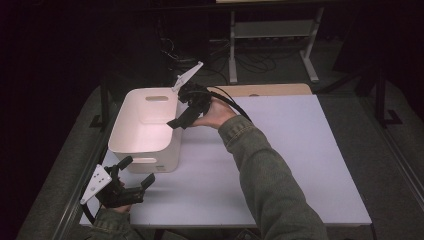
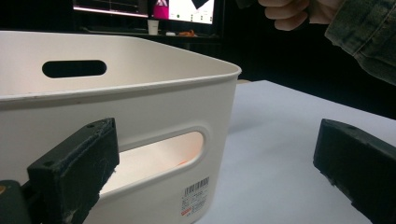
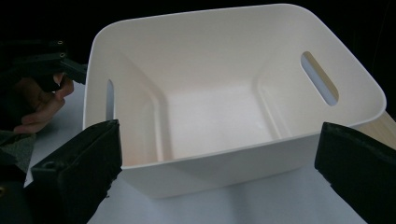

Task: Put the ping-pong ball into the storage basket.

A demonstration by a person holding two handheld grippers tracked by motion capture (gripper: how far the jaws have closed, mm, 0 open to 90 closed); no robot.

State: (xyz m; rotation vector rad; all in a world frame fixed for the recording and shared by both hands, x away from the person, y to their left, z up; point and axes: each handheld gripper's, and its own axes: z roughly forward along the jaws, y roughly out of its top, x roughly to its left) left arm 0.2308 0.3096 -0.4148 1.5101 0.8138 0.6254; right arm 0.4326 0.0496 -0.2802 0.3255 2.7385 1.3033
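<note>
Two grippers around one white bin (image 1: 145, 131), left gripper (image 1: 134, 177) near its front corner with jaws wide and bare, right gripper (image 1: 181, 121) at its right rim, jaws spread wide and holding nothing, bin on pale table (image 1: 290, 160), dark room beyond.

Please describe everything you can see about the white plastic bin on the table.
The white plastic bin is a smooth, rounded rectangular tub that stands upright near the left edge of the table. An oval handle slot is cut in each short wall, and a barcode label sits low on its near wall. Inside it looks empty. Nothing touches it; the right gripper hovers at its right rim.
</note>
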